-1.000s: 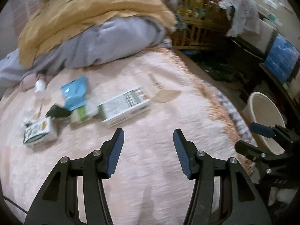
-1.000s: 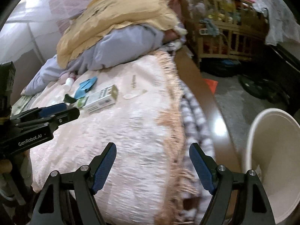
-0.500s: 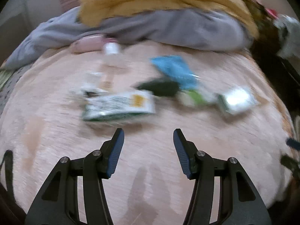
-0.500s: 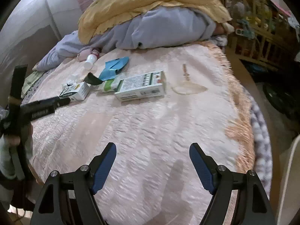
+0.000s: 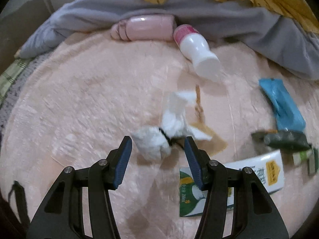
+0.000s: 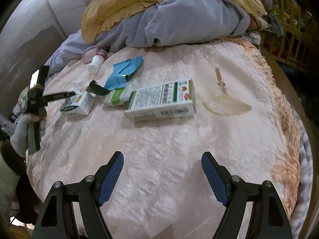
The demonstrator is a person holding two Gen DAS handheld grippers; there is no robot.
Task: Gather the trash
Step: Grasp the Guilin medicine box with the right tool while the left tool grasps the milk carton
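On the pink plush bed blanket [image 5: 83, 103], toward its pillow-end edge: crumpled white tissue wad [image 5: 153, 143], long axis slanting up-right, lying just ahead of the left hand-held gripper [image 5: 157, 153]. Jaws open, angled steeply down, touching nothing. Right hand-held gripper [image 6: 162, 171] likewise open over bare blanket, nearer the foot edge.

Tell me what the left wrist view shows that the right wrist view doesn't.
Left wrist only: crumpled white tissue lying between the open left tongs, untouched. Right wrist only: the long carton lying ahead of the open right tongs. Both: white bottle, blue wrapper, small green-and-white carton, pink blanket.
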